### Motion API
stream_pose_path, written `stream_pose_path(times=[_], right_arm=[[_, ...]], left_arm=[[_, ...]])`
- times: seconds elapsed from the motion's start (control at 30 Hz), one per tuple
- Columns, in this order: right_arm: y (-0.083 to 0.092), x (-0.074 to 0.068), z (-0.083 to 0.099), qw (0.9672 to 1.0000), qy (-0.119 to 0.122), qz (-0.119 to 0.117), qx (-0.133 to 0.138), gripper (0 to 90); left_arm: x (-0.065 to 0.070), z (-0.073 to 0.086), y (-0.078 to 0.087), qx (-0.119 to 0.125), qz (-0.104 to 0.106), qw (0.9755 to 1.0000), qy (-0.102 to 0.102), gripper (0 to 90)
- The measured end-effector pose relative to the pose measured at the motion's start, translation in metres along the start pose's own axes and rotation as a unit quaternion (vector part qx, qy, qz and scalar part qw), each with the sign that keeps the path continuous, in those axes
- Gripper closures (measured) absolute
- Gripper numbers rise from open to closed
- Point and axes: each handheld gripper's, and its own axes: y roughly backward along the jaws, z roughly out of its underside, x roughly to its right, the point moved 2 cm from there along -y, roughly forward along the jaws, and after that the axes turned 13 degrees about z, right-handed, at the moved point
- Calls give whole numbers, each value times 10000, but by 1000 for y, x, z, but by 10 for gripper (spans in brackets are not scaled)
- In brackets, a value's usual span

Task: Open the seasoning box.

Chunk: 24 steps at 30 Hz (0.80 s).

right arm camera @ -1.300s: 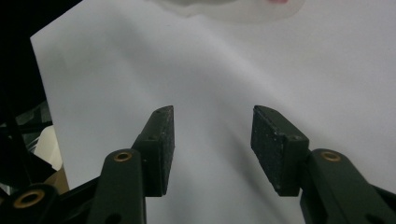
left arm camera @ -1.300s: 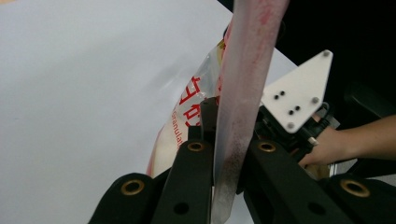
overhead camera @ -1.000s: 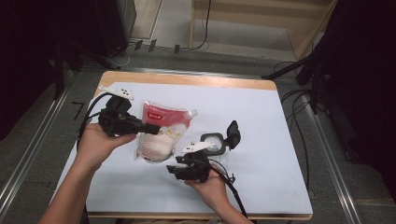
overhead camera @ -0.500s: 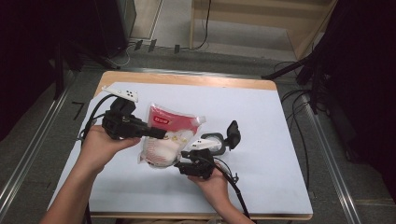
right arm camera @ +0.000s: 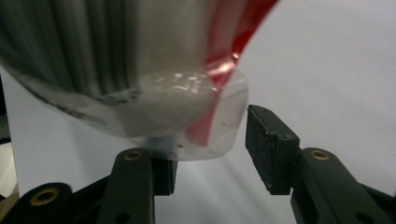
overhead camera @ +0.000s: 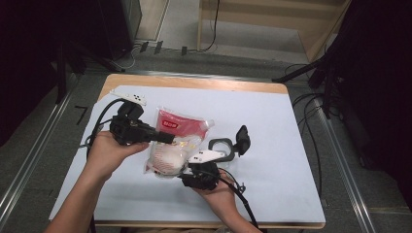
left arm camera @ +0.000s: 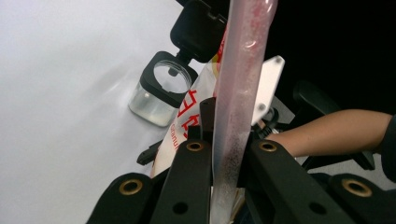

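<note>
A clear and red pouch of white grains [overhead camera: 176,141] hangs tilted over the white table top [overhead camera: 272,121]. My left gripper [overhead camera: 166,137] is shut on the pouch's sealed edge [left arm camera: 238,93], which stands pinched between the jaws of the left gripper [left arm camera: 229,151]. My right gripper [overhead camera: 186,173] sits at the pouch's lower end. In the right gripper view the bottom corner of the pouch [right arm camera: 177,107] lies between the jaws of the right gripper [right arm camera: 210,154]. These jaws have just been closing, and a gap remains at the right fingertip's pad [right arm camera: 267,142].
A small clear container [overhead camera: 221,145] with a black flip lid [overhead camera: 242,139] standing up sits on the table just right of the pouch; the container [left arm camera: 161,91] also appears in the left gripper view. Cables trail from both grippers. The table's wooden edge [overhead camera: 194,82] runs along the far side.
The pouch has tipped up a little, with its lower end nearer the right gripper. The right hand has edged toward it. The left hand has kept still.
</note>
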Motion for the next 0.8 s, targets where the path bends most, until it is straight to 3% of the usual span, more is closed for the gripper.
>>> stream_pose_path(times=[0.1,0.23,0.3,0.63,0.73,0.8], right_arm=[[1,-4,-1,9998,177,6,21,562],[2,-7,-2,9997,248,-74,-10,582],[5,-12,-4,9990,443,-34,77,577],[9,-26,-7,9948,1009,109,123,537],[9,-30,-6,9939,1097,57,119,542],[10,-31,-6,9947,1027,-22,107,542]], left_arm=[[0,-1,-1,-14,-197,9998,-12,892],[1,-2,-6,29,-296,9996,-26,886],[0,-2,-8,13,-384,9992,-57,880],[1,-3,-25,-4,-311,9995,-114,859],[0,-3,-31,-42,-334,9993,-162,854],[0,-3,-33,1,-342,9993,-174,850]])
